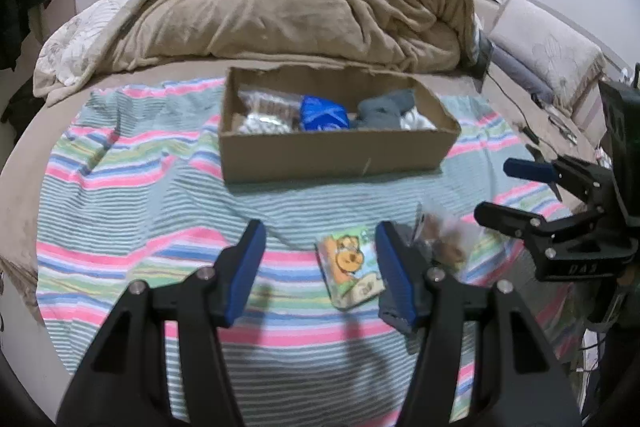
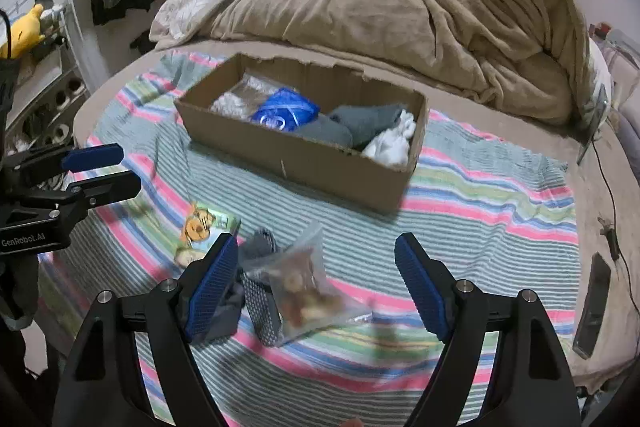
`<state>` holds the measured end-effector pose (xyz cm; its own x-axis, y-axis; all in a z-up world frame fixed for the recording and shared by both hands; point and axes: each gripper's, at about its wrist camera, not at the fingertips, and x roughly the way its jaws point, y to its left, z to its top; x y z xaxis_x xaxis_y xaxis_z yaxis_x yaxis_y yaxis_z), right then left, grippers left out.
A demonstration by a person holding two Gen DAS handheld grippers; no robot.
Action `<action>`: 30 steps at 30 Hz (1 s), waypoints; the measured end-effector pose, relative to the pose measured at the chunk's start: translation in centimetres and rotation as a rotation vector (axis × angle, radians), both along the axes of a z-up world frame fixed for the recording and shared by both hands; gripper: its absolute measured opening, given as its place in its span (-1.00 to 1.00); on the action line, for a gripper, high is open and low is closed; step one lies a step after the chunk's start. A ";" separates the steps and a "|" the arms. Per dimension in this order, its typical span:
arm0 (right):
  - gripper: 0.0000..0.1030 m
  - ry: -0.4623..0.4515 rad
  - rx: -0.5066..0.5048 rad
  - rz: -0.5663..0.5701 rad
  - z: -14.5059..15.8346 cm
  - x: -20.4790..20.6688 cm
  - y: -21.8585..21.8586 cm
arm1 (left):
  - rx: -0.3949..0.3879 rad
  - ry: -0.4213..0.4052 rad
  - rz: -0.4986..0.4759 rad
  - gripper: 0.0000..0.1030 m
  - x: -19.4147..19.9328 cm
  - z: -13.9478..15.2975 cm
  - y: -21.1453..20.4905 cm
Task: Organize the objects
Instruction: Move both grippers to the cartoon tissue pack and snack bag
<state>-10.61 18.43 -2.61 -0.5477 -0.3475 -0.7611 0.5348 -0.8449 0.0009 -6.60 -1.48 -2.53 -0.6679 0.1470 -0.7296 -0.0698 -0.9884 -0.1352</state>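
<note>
Right wrist view: the right gripper (image 2: pixel 316 283) hovers over the striped towel (image 2: pixel 480 211) on the bed (image 2: pixel 120 87), fingers spread wide and empty. Between them, near the towel's front edge, lies a clear zip bag of snacks (image 2: pixel 308 287), touching a dark mesh pouch (image 2: pixel 262 307) and a grey sock (image 2: pixel 260 247). A cartoon card packet (image 2: pixel 204 231) lies just beside these, toward the left. The cardboard box (image 2: pixel 312 155) sits nearer the towel's far edge and already holds a blue bag (image 2: pixel 286 111), grey socks (image 2: pixel 360 121) and white cloth (image 2: pixel 390 143).

The left gripper (image 1: pixel 320 267) is likewise open and empty, with the card packet between its fingers.

The zip bag appears light, soft and slippery; its contents will probably shift. Gripping the bunched upper film, not the filled body, seems advisable. The card packet looks flat and stiff; an edge grasp is likely needed.
</note>
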 end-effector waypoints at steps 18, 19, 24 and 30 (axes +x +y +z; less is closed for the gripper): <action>0.62 -0.090 0.051 0.064 -4.9 -0.7 -0.5 | -0.006 -0.112 0.002 0.84 -1.8 -4.9 2.5; 0.62 -0.094 0.056 0.068 -5.1 -0.7 -0.6 | -0.013 -0.114 0.001 0.84 -1.9 -5.0 2.7; 0.61 -0.092 0.089 0.072 -5.9 -0.7 -1.0 | -0.037 -0.132 0.000 0.84 -2.4 -6.1 3.0; 0.36 -0.102 0.111 0.060 -6.5 -1.1 -1.1 | -0.056 -0.165 0.016 0.84 -3.4 -7.8 2.8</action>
<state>-11.73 17.30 -9.14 -0.4467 -0.2877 -0.8471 0.5863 -0.8094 -0.0343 -10.00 1.28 -10.33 -0.5405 0.0930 -0.8362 -0.0356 -0.9955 -0.0877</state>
